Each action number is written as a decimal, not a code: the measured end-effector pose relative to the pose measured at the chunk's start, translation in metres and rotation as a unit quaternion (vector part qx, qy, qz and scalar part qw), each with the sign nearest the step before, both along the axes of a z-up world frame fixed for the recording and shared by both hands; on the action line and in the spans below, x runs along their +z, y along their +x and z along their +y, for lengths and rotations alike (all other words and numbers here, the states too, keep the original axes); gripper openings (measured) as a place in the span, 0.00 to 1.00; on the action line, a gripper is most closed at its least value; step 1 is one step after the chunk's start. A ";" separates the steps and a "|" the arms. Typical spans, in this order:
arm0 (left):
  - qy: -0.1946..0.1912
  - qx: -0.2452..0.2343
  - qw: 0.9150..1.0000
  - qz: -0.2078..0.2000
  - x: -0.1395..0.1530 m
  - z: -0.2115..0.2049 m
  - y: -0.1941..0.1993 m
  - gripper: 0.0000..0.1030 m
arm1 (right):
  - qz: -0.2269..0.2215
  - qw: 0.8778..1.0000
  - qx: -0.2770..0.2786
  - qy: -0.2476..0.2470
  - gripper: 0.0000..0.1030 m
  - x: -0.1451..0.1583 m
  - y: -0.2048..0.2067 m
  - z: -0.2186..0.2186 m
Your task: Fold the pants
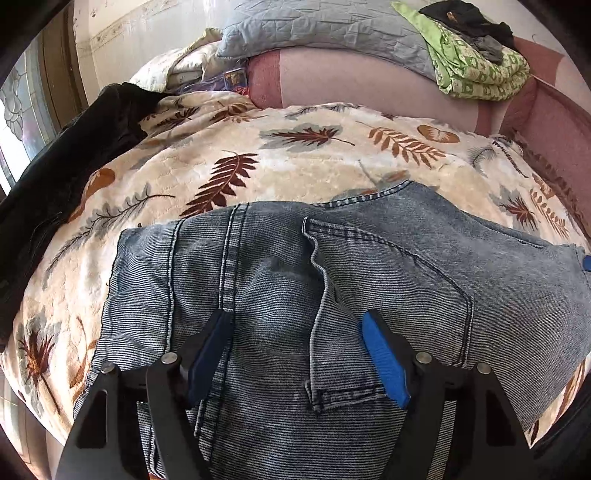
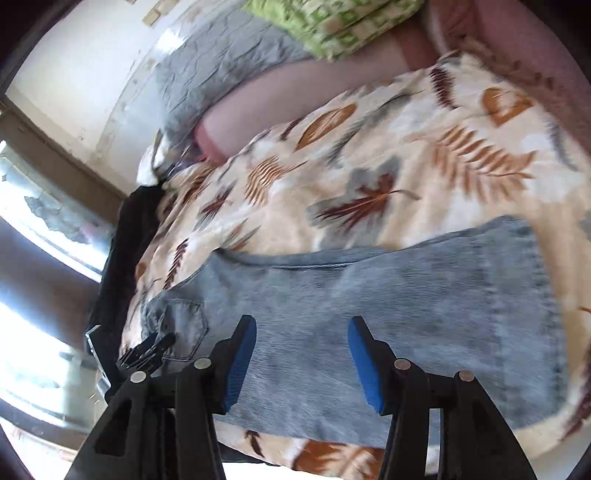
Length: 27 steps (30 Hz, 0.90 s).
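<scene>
Blue-grey jeans [image 1: 280,288] lie spread on a leaf-patterned blanket [image 1: 229,155]. In the left wrist view I see the seat end with a back pocket [image 1: 391,273]. My left gripper [image 1: 295,325] is open just above the denim, holding nothing. In the right wrist view, which is blurred, the legs of the jeans [image 2: 406,302] lie flat across the blanket [image 2: 369,155]. My right gripper [image 2: 301,332] is open over the legs and holds nothing. The left gripper [image 2: 147,350] shows at the pocket end of the jeans.
A black garment [image 1: 70,162] lies along the blanket's left edge. A grey quilted pillow [image 1: 317,29] and green patterned cloth [image 1: 476,70] with dark clothes on it sit at the back. A window [image 2: 44,221] is at the left.
</scene>
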<state>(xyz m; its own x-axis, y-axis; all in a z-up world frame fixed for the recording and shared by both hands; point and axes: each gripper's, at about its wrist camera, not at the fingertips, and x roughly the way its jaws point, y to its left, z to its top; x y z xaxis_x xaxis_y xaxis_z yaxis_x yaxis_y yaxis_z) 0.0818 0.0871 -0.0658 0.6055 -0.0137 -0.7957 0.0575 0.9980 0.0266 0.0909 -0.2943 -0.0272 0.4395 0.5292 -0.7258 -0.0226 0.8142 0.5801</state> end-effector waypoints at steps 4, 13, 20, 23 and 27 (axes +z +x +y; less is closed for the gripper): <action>-0.008 0.000 1.000 -0.001 0.001 0.004 -0.002 0.73 | 0.093 0.990 -0.088 -0.062 0.39 -0.051 0.030 -0.015; -0.055 0.050 0.997 -0.004 0.004 0.024 0.004 0.73 | -0.008 0.984 0.119 -0.133 0.40 0.019 0.086 0.121; -0.102 0.068 0.992 0.000 0.005 0.041 0.004 0.73 | -0.004 0.948 0.226 -0.224 0.38 -0.019 0.135 0.225; -0.107 0.068 0.992 0.002 0.005 0.042 0.006 0.73 | 0.000 0.927 0.250 -0.279 0.02 -0.031 0.140 0.240; -0.110 0.067 0.992 0.003 0.005 0.043 0.008 0.73 | -0.062 0.902 0.255 -0.344 0.02 -0.015 0.135 0.252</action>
<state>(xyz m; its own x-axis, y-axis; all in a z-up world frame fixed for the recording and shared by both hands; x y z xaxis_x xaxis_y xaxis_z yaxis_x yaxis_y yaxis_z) 0.0900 0.1305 -0.0612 0.6087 -0.1083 -0.7860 -0.0756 0.9782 -0.1933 0.2259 -0.0422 -0.0421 0.3670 0.1290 -0.9212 -0.5249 0.8463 -0.0906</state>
